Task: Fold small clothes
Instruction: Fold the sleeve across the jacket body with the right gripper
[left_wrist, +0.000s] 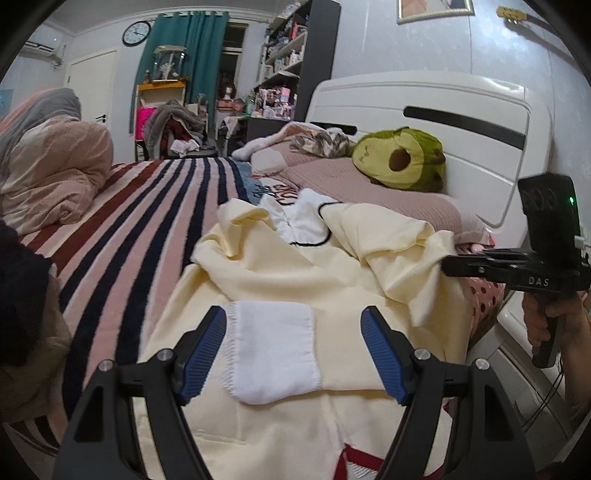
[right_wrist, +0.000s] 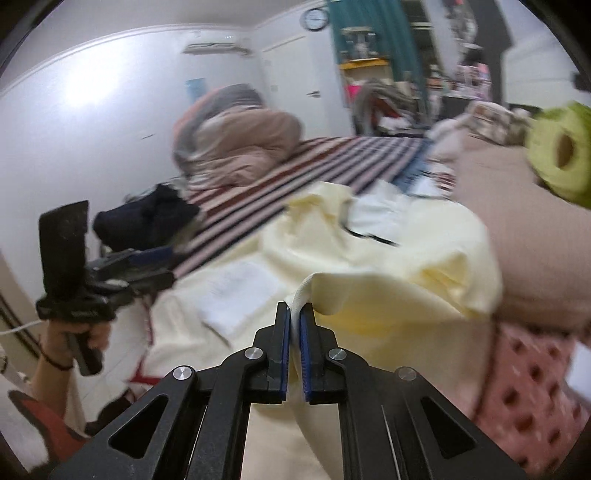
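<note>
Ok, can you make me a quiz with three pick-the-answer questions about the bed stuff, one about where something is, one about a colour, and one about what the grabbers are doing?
1. Where is the green avocado-shaped plush toy?
A. on the pink pillow by the white headboard
B. on the floor
C. on the shelf

2. What colour is the big soft garment spread on the bed?
A. blue
B. pale yellow
C. black

3. What is the right gripper doing?
A. hanging wide open
B. holding the toy
C. pinching an edge of the garment

Answers:
1 A, it rests on the pillow next to the headboard.
2 B, the cloth is creamy yellow with a white patch pocket.
3 C, its blue pads are closed on a fold of cloth, while the left gripper is open around the pocket.
</note>
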